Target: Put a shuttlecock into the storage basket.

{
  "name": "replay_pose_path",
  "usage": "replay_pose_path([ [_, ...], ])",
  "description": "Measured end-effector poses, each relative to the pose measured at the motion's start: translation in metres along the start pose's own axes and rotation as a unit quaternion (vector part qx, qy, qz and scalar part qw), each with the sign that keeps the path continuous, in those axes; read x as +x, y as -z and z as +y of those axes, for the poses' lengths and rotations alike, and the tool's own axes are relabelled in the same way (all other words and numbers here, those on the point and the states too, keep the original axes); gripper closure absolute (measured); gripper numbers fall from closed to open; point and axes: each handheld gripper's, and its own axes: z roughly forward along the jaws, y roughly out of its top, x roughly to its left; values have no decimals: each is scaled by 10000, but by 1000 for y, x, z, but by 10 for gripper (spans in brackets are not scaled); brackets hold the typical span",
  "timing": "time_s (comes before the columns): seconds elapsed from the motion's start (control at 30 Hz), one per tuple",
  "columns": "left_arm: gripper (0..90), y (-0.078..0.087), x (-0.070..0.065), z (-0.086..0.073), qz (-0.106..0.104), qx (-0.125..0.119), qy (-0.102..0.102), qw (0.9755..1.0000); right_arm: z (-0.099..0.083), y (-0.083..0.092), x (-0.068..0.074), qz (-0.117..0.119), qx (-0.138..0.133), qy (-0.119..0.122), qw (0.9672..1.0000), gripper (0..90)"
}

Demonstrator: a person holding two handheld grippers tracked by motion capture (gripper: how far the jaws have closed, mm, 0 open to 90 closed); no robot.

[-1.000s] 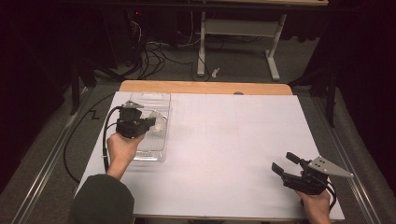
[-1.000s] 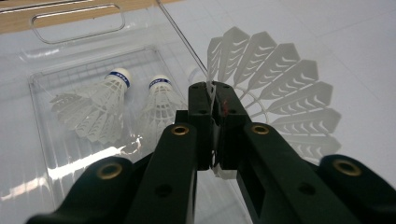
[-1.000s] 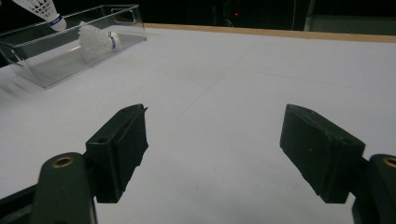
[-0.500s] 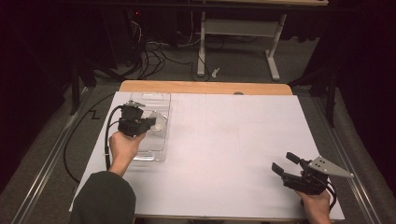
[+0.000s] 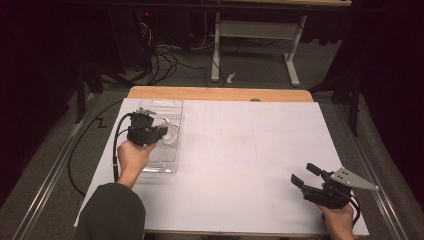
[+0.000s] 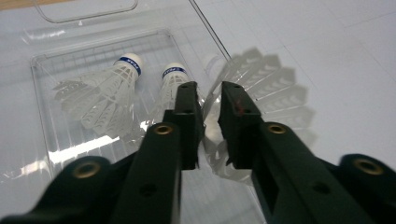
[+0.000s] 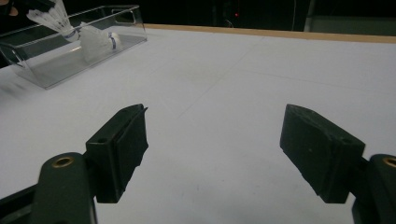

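Shuttlecocks sit in the clear box [image 5: 160, 165] at the table's left. One shuttlecock [image 6: 109, 88] lies flat w/ its blue band up; a 2nd shuttlecock [image 6: 170, 81] lies just beside it, feathers between the left gripper [image 6: 209, 100] jaws. Those jaws have just been opening & a small gap shows, pads not squeezing. Right gripper [image 7: 212, 140] rests over bare white table [image 5: 250, 150], jaws wide apart, nothing in them.

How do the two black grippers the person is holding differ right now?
The left gripper hangs over the clear tray, jaws just opening, narrowly apart around a shuttlecock's feathers; the right gripper stands wide open on bare white table, holding nothing. Both are black, two-jawed and hand-held.
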Motion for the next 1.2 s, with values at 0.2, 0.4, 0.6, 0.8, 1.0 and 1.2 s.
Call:
replay_pose_path([
  [0.2, 625, 3, 2, -1, 57, -106, 93, 9999, 0, 0, 0, 0, 0, 1, 10000, 235],
  [0.4, 587, 4, 2, -1, 58, -135, 104, 9998, 0, 0, 0, -6, 3, 3, 10000, 235],
  [0.6, 552, 5, 1, -2, 69, -219, 93, 9997, 0, 0, 0, -2, 2, 1, 10000, 235],
  [0.8, 507, 9, 0, -3, 118, -305, 80, 9994, 0, 0, 0, -1, 7, -3, 10000, 235],
  [1.0, 466, 12, 0, -7, 153, -412, 100, 9990, 0, 0, 0, -4, 0, 5, 10000, 235],
  [1.2, 438, 15, 1, -12, 205, -489, 132, 9985, 0, 0, 0, -7, 1, -3, 10000, 235],
])
